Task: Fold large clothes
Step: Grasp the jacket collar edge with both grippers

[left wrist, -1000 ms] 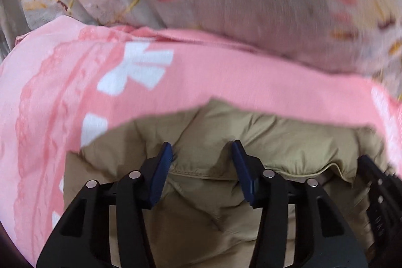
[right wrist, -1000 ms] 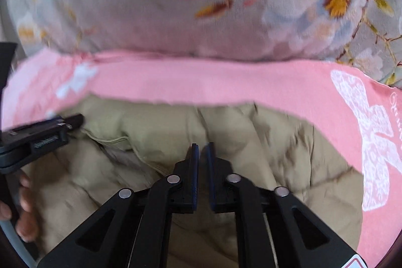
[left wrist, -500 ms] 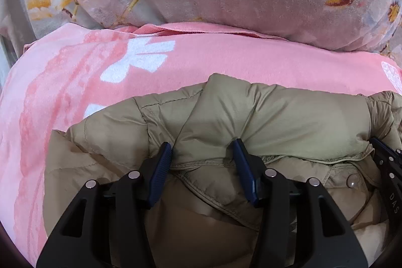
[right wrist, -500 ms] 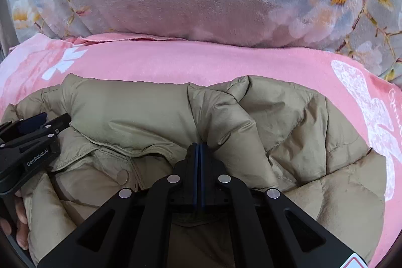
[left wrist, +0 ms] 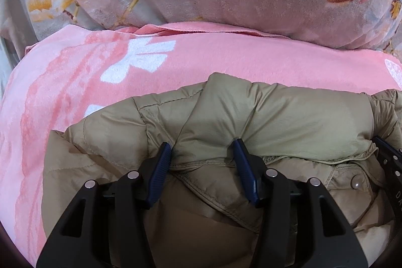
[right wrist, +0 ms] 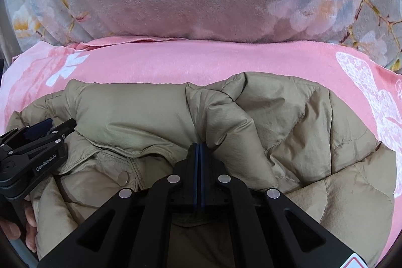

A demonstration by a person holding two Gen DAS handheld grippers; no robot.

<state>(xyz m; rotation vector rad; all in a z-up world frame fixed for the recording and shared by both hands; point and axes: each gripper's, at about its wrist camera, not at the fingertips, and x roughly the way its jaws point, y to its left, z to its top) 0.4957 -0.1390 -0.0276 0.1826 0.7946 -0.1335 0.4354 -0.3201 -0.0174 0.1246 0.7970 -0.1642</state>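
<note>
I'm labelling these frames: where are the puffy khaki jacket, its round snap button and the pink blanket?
puffy khaki jacket [right wrist: 130, 117], right wrist view, collar panel.
round snap button [right wrist: 123, 177], right wrist view, its face.
pink blanket [left wrist: 226, 62], left wrist view, bare stretch above jacket.

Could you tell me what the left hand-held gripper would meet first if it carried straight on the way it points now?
Most likely the khaki puffer jacket: the left hand-held gripper already has a puffy fold of it between its fingers, with the pink blanket beyond.
</note>
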